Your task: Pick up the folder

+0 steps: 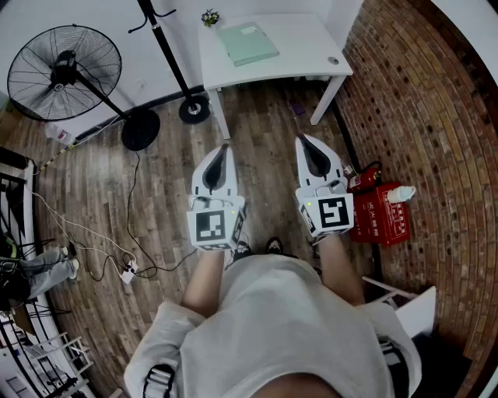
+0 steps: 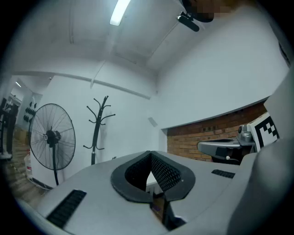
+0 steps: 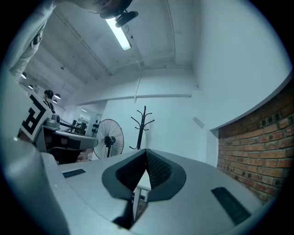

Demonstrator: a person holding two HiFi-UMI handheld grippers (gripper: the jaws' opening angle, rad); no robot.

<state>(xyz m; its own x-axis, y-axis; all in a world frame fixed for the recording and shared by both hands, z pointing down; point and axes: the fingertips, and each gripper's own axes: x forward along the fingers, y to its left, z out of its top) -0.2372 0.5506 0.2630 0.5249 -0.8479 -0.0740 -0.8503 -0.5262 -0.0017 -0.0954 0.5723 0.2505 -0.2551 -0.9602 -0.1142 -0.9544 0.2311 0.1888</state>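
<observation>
Left tool (image 1: 222,153) and right tool (image 1: 308,144) side by side, level, pointing forward, jaws together, both empty

Wood plank floor (image 1: 156,186); brick wall (image 1: 436,116) right; white table (image 1: 303,54); standing fan (image 1: 66,74); coat rack (image 1: 167,54).

There was one white table (image 1: 303,47). There was one green folder (image 1: 247,43), one little plant (image 1: 209,16) and one small round thing (image 1: 333,61). There was one big black fan (image 1: 64,71) and one black coat stand (image 1: 167,54). There were two grippers: one left gripper (image 1: 225,148) and one right gripper (image 1: 302,140). Each had one marker cube (image 1: 214,225), so that made two cubes. There was one red box (image 1: 383,214), one red fire extinguisher (image 1: 362,179) and one white bottle (image 1: 401,193). Two shoes (image 1: 274,246) showed, and one white power strip (image 1: 128,272).
</observation>
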